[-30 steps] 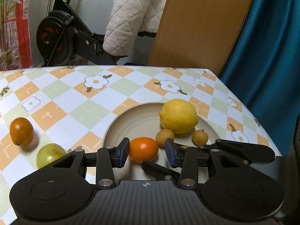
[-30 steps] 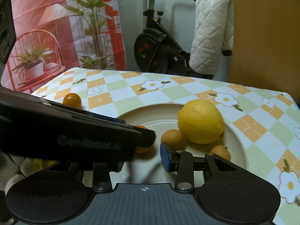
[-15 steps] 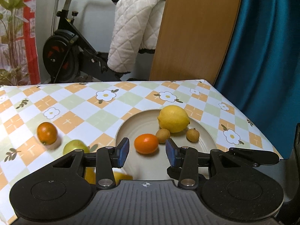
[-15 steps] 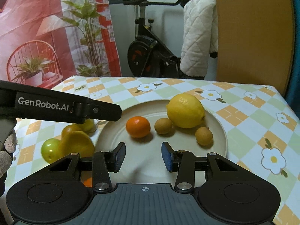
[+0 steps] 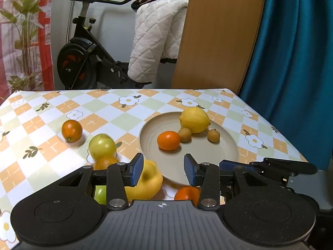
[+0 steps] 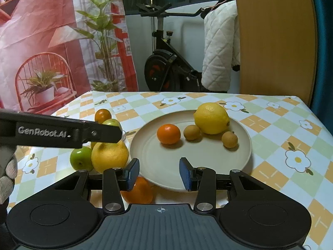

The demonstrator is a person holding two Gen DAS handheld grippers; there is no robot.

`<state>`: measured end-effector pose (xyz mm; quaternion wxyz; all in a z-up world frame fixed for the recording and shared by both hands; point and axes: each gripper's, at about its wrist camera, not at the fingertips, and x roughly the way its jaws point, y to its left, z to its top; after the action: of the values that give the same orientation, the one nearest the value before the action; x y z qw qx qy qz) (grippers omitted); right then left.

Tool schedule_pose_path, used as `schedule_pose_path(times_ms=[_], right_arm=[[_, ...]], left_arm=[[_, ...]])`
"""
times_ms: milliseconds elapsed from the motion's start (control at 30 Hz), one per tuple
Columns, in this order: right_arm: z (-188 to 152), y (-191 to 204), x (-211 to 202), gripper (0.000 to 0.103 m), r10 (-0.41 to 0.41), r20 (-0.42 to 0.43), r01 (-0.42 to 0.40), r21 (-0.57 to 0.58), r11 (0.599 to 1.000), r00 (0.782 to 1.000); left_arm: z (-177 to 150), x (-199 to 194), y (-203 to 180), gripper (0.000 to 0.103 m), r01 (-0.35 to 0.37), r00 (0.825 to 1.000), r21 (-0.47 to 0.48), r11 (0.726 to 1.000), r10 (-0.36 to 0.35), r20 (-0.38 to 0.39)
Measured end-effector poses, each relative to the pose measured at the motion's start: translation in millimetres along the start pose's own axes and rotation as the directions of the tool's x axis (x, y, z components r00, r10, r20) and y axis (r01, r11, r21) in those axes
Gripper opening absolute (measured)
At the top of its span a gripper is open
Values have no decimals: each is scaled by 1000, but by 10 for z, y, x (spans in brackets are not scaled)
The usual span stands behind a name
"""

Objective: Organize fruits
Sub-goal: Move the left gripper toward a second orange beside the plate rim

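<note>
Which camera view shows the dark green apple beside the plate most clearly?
The right wrist view: the dark green apple sits in full sight, left of a big yellow fruit. In the left wrist view only a green sliver shows behind the gripper's frame.

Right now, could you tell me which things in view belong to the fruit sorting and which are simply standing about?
Part of the job:
plate
lemon, orange and two small brown fruits on it
green apple, big yellow fruit and near orange on the tablecloth

Standing about:
exercise bike
white quilted cover
wooden board
</note>
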<state>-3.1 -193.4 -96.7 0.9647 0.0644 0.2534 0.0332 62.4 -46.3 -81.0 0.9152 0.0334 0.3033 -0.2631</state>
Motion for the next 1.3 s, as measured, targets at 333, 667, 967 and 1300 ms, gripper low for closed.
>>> schedule_pose_path(times_ms=[333,667,967,1300], right_arm=[[-111,126,-59,39,11,-23,-12,-35,999,1000],[-239,195,-134,39,5,-44,-8,-74,997,999],[-317,265,-115,39,10,-54,-15,-95,995,998],[-370,249,-17,39,11,-63,-17,-97,995,998]], left_arm=[[-202,-106,86,45,-3,1000,-37,999,3,-24],[-282,-137,126,45,0,999,-60,998,-2,-40],[-341,-104,159,45,7,998,-98,995,-13,-60],[-390,3,34,45,71,992,-89,994,-79,-100]])
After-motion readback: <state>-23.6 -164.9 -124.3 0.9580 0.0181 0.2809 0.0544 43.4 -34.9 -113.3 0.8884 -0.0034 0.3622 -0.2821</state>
